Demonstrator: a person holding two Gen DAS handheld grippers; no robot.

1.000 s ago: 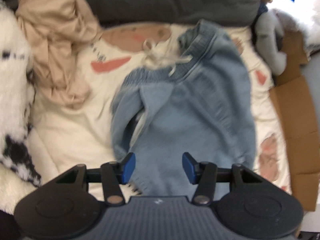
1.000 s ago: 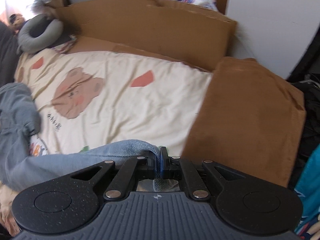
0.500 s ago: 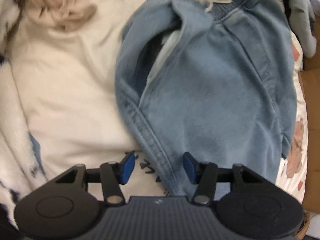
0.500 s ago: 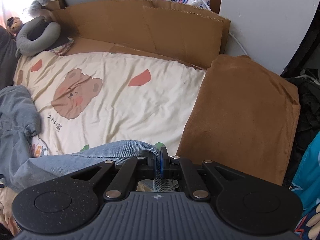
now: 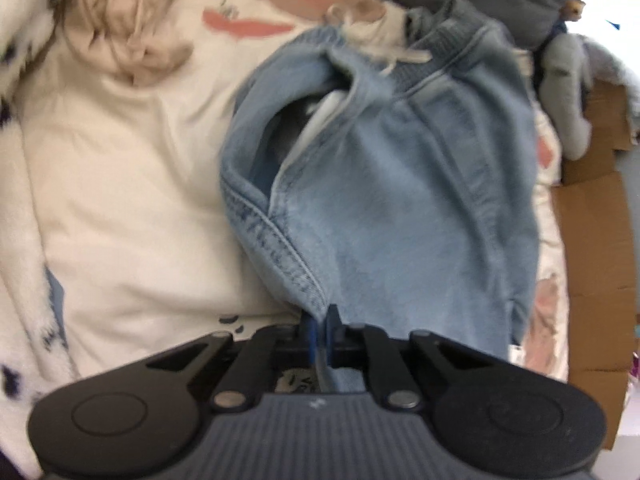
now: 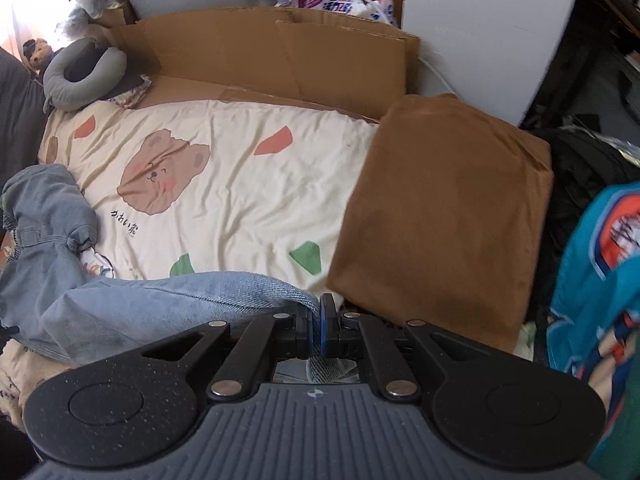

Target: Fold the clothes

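A pair of light blue denim shorts (image 5: 400,184) with a white drawstring lies on the cream bear-print bedsheet (image 5: 132,208), waistband away from me, one leg opening gaping at the left. My left gripper (image 5: 319,332) is shut on the stitched hem at the near edge of that leg. In the right wrist view the same denim shorts (image 6: 152,300) stretch leftward over the bedsheet (image 6: 240,184), and my right gripper (image 6: 320,330) is shut on another hem corner, a scrap of denim showing behind the blue pads.
A crumpled beige garment (image 5: 132,28) and a fluffy white spotted blanket (image 5: 16,216) lie at the left. A brown folded cloth (image 6: 444,232), cardboard (image 6: 280,56), a grey neck pillow (image 6: 80,76) and a teal bag (image 6: 600,280) border the bed.
My left gripper moved down onto the shorts' hem and went from open to shut on it. The right gripper stayed shut on the denim, drifting slightly back.
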